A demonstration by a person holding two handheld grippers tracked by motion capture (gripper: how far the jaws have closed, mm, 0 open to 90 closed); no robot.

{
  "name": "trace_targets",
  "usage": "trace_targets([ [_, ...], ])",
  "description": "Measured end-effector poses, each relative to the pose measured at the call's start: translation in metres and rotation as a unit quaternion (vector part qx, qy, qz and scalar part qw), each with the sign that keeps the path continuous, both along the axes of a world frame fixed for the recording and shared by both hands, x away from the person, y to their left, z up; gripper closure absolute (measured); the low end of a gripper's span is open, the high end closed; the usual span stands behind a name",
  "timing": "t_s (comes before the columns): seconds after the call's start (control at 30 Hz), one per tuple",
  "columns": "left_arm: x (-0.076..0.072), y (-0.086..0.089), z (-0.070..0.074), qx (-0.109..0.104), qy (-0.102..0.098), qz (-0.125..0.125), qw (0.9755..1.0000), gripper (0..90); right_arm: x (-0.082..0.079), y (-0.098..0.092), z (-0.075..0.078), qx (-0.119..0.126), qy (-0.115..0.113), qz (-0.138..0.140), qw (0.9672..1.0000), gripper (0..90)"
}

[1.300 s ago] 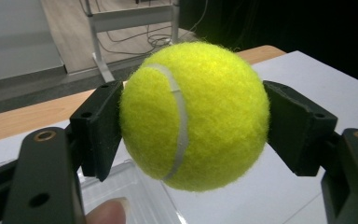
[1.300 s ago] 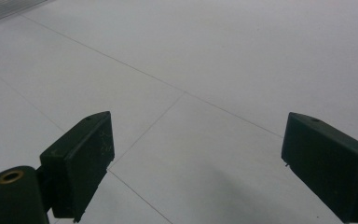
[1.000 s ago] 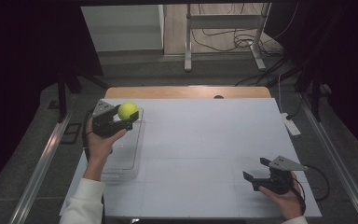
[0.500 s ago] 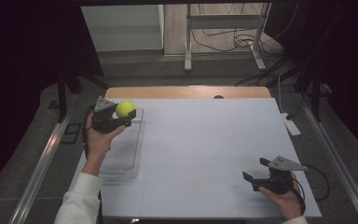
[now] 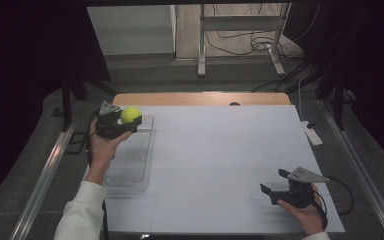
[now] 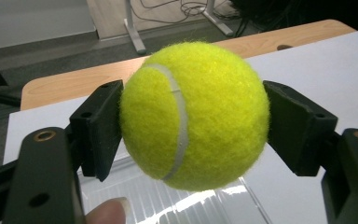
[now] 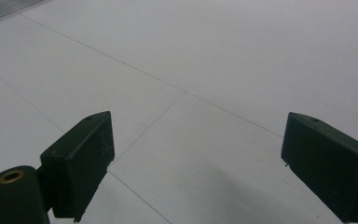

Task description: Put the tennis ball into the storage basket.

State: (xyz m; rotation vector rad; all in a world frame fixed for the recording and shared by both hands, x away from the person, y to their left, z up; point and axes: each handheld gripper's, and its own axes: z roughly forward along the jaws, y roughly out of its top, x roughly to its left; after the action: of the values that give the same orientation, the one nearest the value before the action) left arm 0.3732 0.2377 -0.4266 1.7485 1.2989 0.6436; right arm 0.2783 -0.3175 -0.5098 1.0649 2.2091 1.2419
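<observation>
Felt: fuzzy yellow-green tennis ball (image 6: 193, 114) with 1 curved white seam, round, no dent visible where it is squeezed.
Ball's place: in the air above the far end of the clear ribbed plastic tray (image 5: 130, 165), at the left side of the white table top (image 5: 220, 150).
Left gripper (image 5: 121, 121): its 2 black jaws press the ball's opposite sides at its widest part, probably so it cannot roll out.
Why there: judging by the spot, the ball is meant for the tray or was lifted from it; which one I cannot tell.
Right gripper (image 5: 275, 182): jaws wide apart, holding nothing, parked low over the bare near right corner, out of the way.
</observation>
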Motion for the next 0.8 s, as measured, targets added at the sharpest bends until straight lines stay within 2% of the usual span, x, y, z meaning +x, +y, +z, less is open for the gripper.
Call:
trace_targets([
  [0.8,0.012,0.008,-0.006,0.035,0.03,0.017,0.9988,26.4,0.0,0.001,-0.001,0.0,0.001,-0.001,1.0,9.7],
])
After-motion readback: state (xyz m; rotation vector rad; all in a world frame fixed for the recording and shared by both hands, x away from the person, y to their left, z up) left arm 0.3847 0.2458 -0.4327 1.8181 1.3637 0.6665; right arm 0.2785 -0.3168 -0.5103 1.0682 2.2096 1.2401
